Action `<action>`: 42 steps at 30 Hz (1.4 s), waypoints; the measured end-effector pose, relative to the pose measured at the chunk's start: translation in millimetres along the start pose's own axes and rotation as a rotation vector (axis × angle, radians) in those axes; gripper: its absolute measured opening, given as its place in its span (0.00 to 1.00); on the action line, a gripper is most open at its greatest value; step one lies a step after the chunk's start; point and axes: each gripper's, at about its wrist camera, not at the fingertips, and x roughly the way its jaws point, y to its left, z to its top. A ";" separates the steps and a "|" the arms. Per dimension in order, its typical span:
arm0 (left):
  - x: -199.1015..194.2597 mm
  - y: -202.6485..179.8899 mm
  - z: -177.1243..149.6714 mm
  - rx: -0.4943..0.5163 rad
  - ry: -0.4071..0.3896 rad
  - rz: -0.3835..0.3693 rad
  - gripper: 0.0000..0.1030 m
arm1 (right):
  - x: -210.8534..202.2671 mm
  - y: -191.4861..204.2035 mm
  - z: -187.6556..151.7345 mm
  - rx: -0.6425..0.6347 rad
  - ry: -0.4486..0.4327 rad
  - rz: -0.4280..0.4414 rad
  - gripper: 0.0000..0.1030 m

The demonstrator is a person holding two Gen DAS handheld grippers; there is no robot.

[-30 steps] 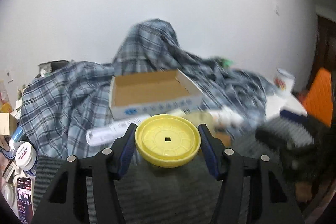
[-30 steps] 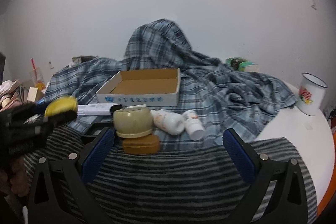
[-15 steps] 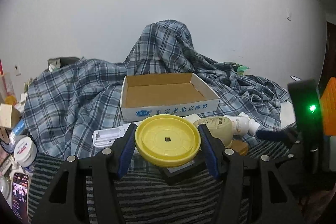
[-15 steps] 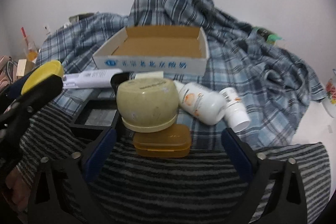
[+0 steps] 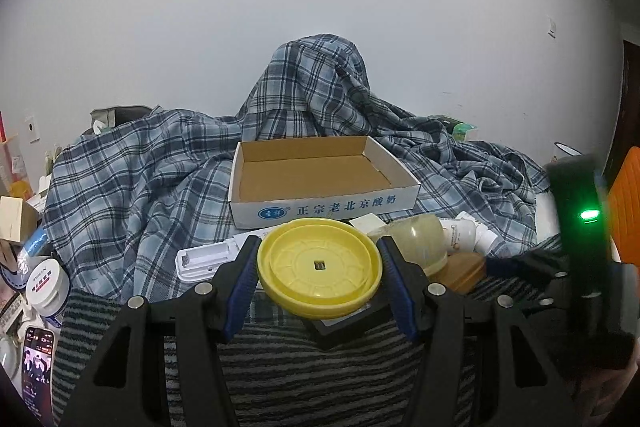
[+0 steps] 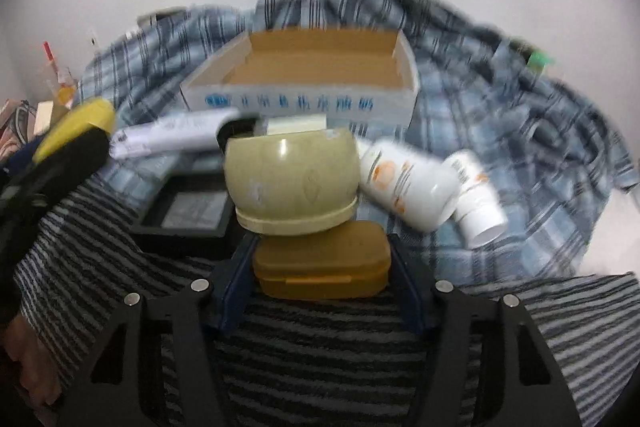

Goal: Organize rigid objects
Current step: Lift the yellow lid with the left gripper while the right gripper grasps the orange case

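— Well, see the left tongs? Their blue pads are clamped on both sides of a yellow lid, held up just in front of the open cardboard box.

— And the right tongs?

— Closing round an amber plastic case that lies on the striped cloth; the case sits between the pads, which look right at its ends.

— What's behind it?

— A pale green bowl, upside down, touching the case's far edge. Two white bottles lie on their sides beside it, on the plaid blanket covering the surface.
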 end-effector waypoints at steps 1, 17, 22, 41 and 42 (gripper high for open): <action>-0.5 0.4 0.0 -0.002 -0.004 0.011 0.59 | -7.7 0.8 0.4 0.001 -0.045 -0.016 0.59; -8.0 0.4 -0.3 0.006 -0.037 0.016 0.59 | -100.9 8.6 -23.6 -0.027 -0.560 0.037 0.59; -10.3 1.4 0.1 -0.007 -0.042 0.016 0.59 | -101.2 5.8 -25.8 -0.016 -0.562 0.042 0.59; -56.3 -0.6 74.9 0.063 -0.304 0.052 0.59 | -166.9 15.2 32.0 -0.155 -0.725 -0.145 0.59; -55.5 -0.2 85.5 0.070 -0.326 0.049 0.59 | -169.9 14.8 38.8 -0.169 -0.743 -0.158 0.59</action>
